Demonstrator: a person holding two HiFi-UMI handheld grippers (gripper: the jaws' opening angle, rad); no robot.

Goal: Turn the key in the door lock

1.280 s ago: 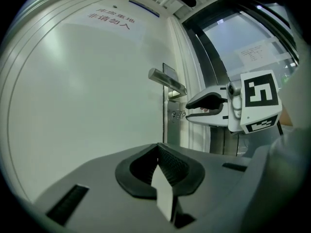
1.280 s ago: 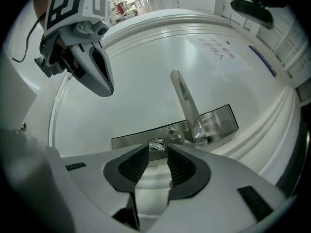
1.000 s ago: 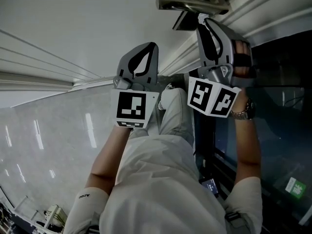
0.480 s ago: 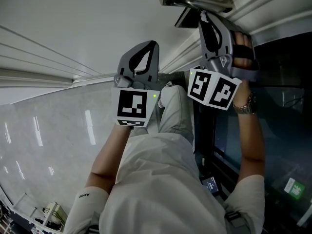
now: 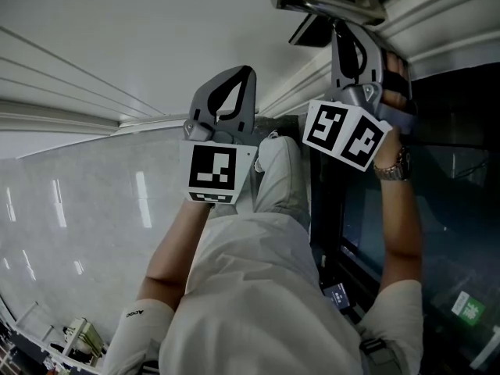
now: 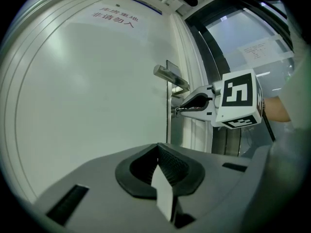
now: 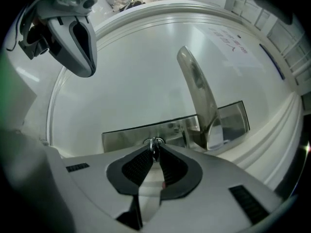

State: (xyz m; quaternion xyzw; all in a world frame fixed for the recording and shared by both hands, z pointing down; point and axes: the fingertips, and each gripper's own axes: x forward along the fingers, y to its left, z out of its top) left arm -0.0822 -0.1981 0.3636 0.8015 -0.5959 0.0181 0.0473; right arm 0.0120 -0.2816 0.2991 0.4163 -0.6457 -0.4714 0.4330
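A small metal key point(image 7: 154, 141) sticks out of the steel lock plate point(image 7: 124, 132), just below the lever handle point(image 7: 197, 93) of the white door. My right gripper point(image 7: 154, 148) has just been closing, and its dark pads now press on the key's head from both sides. In the head view it reaches up under the handle point(image 5: 328, 3). The left gripper point(image 6: 158, 148) is shut with nothing in it and hangs level, away from the door point(image 6: 87, 96). From there I see the right gripper point(image 6: 179, 109) with its tips at the lock.
A dark glass panel point(image 5: 453, 170) in its frame runs to the right of the door. Red print point(image 6: 115, 19) marks the door high up. The person's legs point(image 5: 258, 272) and the glossy stone floor point(image 5: 78, 209) lie below the grippers.
The right gripper's jaws have narrowed under the handle, and it sits slightly closer to the lock plate. The left gripper has stayed where it was.
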